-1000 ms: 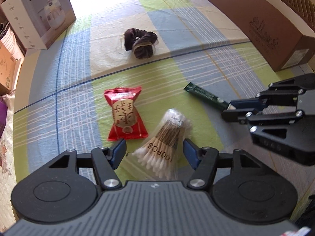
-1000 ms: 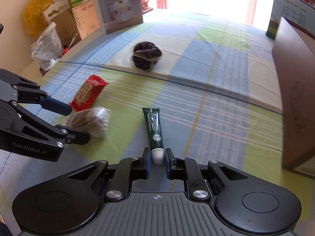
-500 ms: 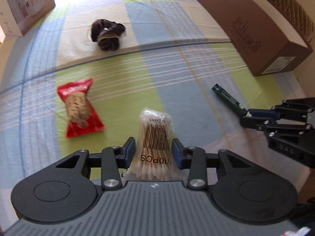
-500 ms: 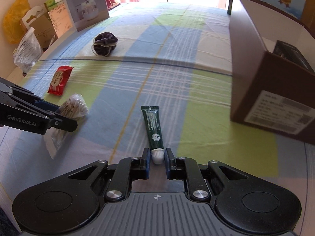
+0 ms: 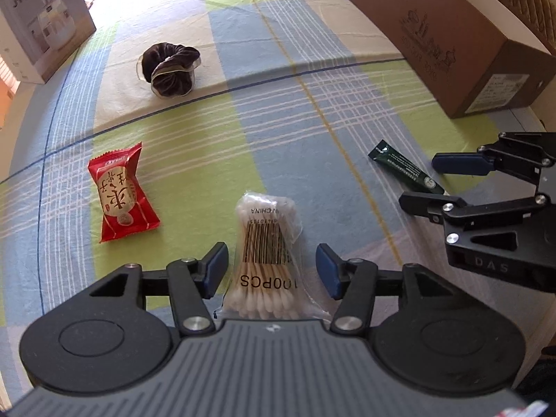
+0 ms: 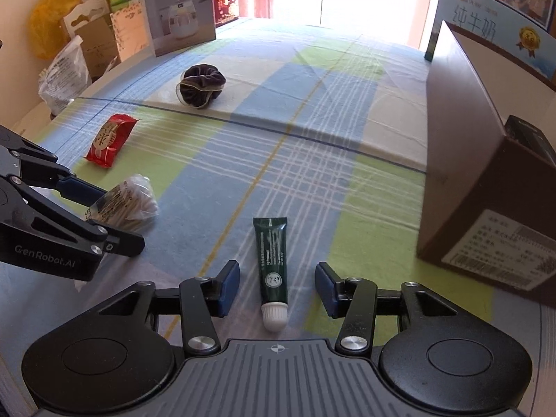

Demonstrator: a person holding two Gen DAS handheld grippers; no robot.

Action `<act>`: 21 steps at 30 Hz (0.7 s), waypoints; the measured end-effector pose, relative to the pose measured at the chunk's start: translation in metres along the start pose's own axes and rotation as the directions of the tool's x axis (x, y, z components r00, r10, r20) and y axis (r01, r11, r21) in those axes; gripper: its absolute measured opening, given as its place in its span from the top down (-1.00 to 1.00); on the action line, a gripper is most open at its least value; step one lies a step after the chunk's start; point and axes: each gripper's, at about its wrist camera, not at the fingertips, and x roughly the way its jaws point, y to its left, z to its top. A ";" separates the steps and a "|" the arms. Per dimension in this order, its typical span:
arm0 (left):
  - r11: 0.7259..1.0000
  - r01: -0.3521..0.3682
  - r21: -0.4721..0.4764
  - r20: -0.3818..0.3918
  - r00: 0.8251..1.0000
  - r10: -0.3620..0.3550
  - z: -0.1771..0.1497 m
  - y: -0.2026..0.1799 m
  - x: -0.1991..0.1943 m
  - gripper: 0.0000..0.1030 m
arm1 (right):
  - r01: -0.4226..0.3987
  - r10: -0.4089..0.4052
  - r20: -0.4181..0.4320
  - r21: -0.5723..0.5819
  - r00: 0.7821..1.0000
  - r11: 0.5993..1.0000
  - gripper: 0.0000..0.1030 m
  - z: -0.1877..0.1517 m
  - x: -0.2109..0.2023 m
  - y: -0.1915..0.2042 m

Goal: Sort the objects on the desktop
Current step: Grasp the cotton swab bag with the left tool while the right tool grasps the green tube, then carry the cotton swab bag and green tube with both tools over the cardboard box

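Both tools stand wide, gripping nothing. The left tool [image 5: 271, 271] has its blue pads on either side of a clear bag of cotton swabs [image 5: 266, 253], with gaps on both sides; the bag lies flat on the counter [image 5: 194, 139], which is covered in a blue, green and cream plaid cloth. The right tool [image 6: 277, 286] straddles a dark green tube [image 6: 272, 260] the same way — white cap toward the camera, crimped end pointing away, neither pad touching it. The left wrist view reads the bag's barcode and its "100PCS" print, which the right wrist view shows only as a pale bundle beside the left tool's fingers. To the left of the swabs lies a red snack packet [image 5: 120, 193], and farther back a dark brown velvet scrunchie [image 5: 170, 69] rests on a cream patch of cloth. The left view shows the brown cardboard box [image 5: 444, 45] from outside only, with a printed side and a label on its end; the right view looks past its rim and catches a black object [image 6: 528, 142] inside — what it is cannot be told. Only the right view takes in the clutter beyond the counter's left edge: a yellow bag [image 6: 48, 17], a clear plastic bag [image 6: 60, 73], and a white appliance box [image 6: 179, 10] marked J10.
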 end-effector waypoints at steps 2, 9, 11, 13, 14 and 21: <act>1.000 -0.011 -0.014 0.007 1.000 0.011 0.000 0.001 -0.001 0.14 | -0.018 0.019 0.002 -0.025 1.000 1.000 0.34 0.000 -0.001 0.003; 0.997 -0.030 -0.069 -0.007 1.000 0.030 0.002 0.002 -0.003 0.54 | -0.053 0.052 -0.015 -0.082 0.999 0.995 0.74 -0.003 -0.004 0.013; 0.996 -0.036 -0.078 -0.015 0.999 0.035 0.002 0.000 -0.003 0.58 | -0.065 0.063 -0.024 -0.081 0.998 0.995 0.74 -0.005 -0.006 0.012; 0.996 -0.036 -0.087 -0.020 0.999 0.035 0.001 -0.002 -0.004 0.59 | -0.077 0.074 -0.033 -0.075 0.997 0.994 0.74 -0.007 -0.009 0.010; 0.995 -0.033 -0.093 -0.024 0.999 0.031 0.001 -0.003 -0.004 0.59 | -0.084 0.081 -0.038 -0.072 0.996 0.994 0.74 -0.008 -0.010 0.010; 0.990 0.022 -0.136 -0.043 0.999 -0.028 -0.003 -0.012 -0.005 0.61 | -0.113 0.115 -0.080 0.024 0.990 0.993 0.75 -0.020 -0.026 -0.013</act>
